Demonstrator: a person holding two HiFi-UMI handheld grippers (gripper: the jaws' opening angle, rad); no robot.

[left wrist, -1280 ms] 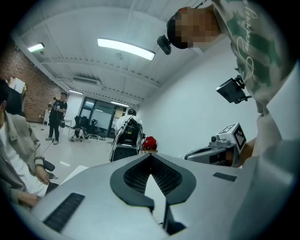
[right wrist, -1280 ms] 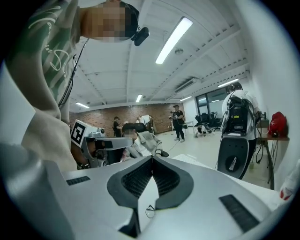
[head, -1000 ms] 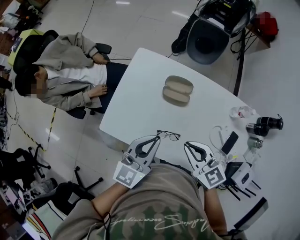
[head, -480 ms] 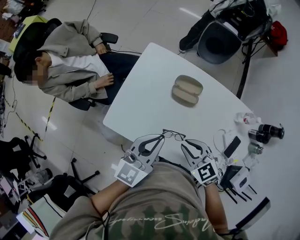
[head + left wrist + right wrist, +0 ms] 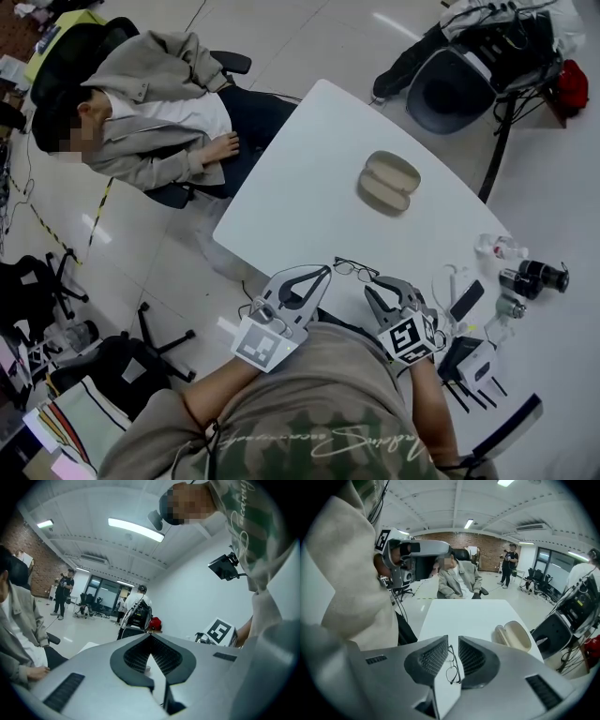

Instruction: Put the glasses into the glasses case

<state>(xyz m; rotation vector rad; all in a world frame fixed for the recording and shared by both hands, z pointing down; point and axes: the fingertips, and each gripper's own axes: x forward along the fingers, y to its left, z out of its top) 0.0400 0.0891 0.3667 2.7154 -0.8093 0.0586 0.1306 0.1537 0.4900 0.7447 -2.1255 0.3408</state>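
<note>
Thin black-framed glasses (image 5: 356, 271) lie on the white table (image 5: 309, 178) near its front edge. In the right gripper view the glasses (image 5: 452, 665) show through the gap between my jaws. The beige glasses case (image 5: 387, 182) lies open further back on the table, empty; the right gripper view has the case (image 5: 513, 635) ahead and to the right. My left gripper (image 5: 323, 272) is shut on nothing, its tip just left of the glasses. My right gripper (image 5: 384, 287) is open, just right of and behind them, not touching.
A person (image 5: 141, 131) sits in a chair by the table's left edge. On the right side of the table lie a phone (image 5: 465, 300), black lenses (image 5: 534, 277), a plastic bottle (image 5: 497, 247) and cables. A chair with bags (image 5: 459, 80) stands beyond the table.
My right gripper has drawn closer to the glasses and turned toward them. The left gripper has kept its place beside them. The head view has shifted slightly.
</note>
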